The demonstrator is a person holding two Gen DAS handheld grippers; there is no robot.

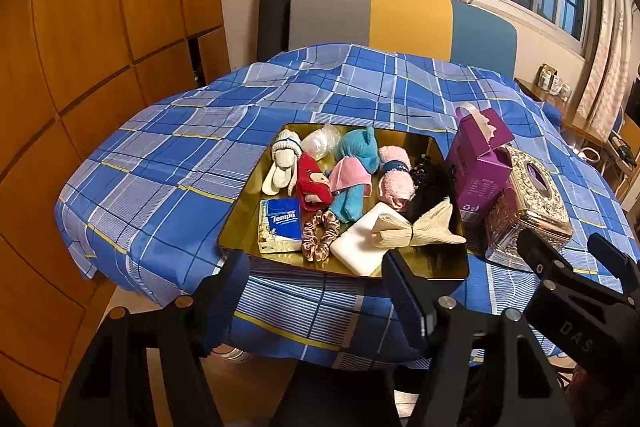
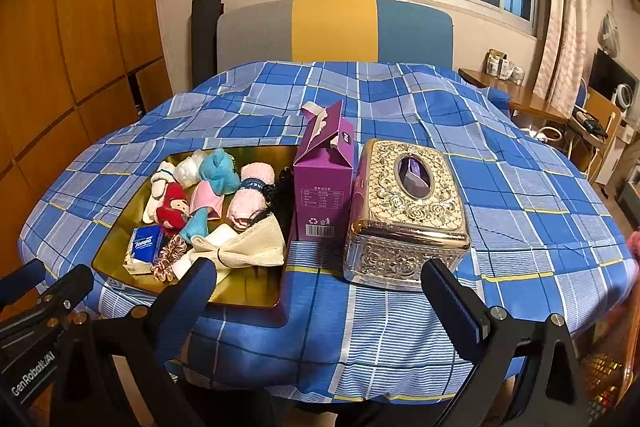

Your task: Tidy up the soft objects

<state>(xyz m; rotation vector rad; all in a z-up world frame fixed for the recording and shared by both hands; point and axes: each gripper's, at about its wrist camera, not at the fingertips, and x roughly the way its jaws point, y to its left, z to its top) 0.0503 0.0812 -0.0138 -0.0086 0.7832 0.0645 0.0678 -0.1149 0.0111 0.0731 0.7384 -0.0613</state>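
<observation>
A gold tray (image 1: 448,269) (image 2: 120,255) on the blue plaid table holds several soft things: a blue plush (image 1: 356,151) (image 2: 218,169), a red doll (image 1: 314,183) (image 2: 174,207), a white plush (image 1: 280,167), a pink rolled towel (image 1: 396,175) (image 2: 250,201), a Tempo tissue pack (image 1: 280,223) (image 2: 142,247), a scrunchie (image 1: 318,235) (image 2: 168,257), a beige bow (image 1: 416,231) (image 2: 244,247) and a white pad (image 1: 356,247). My left gripper (image 1: 316,291) is open and empty in front of the tray. My right gripper (image 2: 320,291) is open and empty, near the table's front edge.
A purple carton (image 1: 478,163) (image 2: 324,179) stands right of the tray, and an ornate gold tissue box (image 1: 528,203) (image 2: 408,211) lies beside it. The plaid cloth (image 1: 160,167) (image 2: 540,207) covers the table. A chair back (image 1: 400,21) (image 2: 336,31) stands behind. Wooden cabinets are at left.
</observation>
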